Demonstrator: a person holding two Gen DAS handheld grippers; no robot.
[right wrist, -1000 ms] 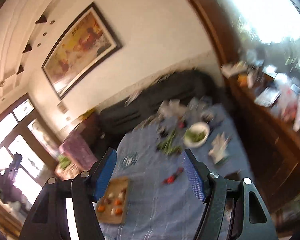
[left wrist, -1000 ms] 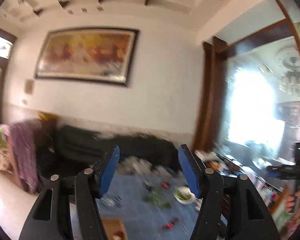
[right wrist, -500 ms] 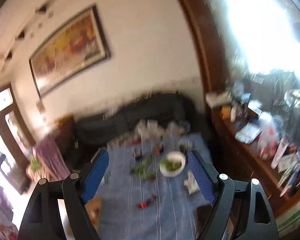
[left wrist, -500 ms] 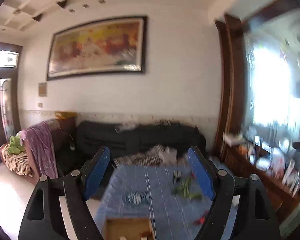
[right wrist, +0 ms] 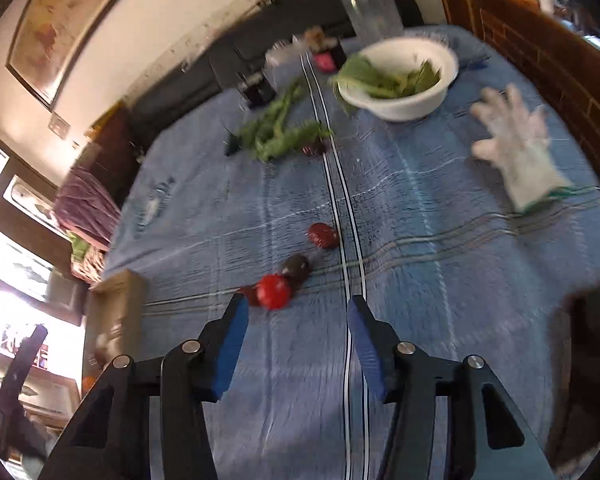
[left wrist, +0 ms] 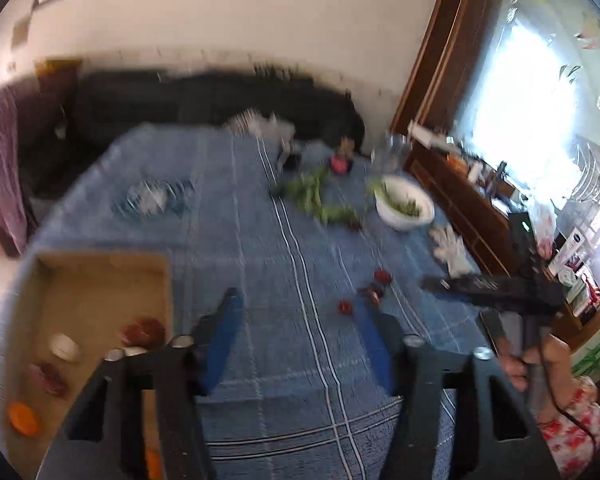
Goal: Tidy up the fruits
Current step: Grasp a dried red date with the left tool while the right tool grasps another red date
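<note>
Already some fruits [left wrist: 142,330] sit in the cardboard box [left wrist: 100,280], but three red ones [right wrist: 274,291] remain on the bench [right wrist: 420,240], both the left gripper [left wrist: 300,344] and the right gripper [right wrist: 296,344] empty, jaws closing.

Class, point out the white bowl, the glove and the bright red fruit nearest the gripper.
White bowl [right wrist: 414,106]: right wrist view, outer wall.
Glove [right wrist: 518,160]: right wrist view, palm.
Bright red fruit [right wrist: 274,291]: right wrist view, its middle.

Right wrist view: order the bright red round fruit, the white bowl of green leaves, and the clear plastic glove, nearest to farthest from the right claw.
1. Bright red round fruit: just ahead of the right claw, toward its left finger.
2. Clear plastic glove: farther out on the right side of the blue cloth.
3. White bowl of green leaves: farthest, near the table's far end.
</note>
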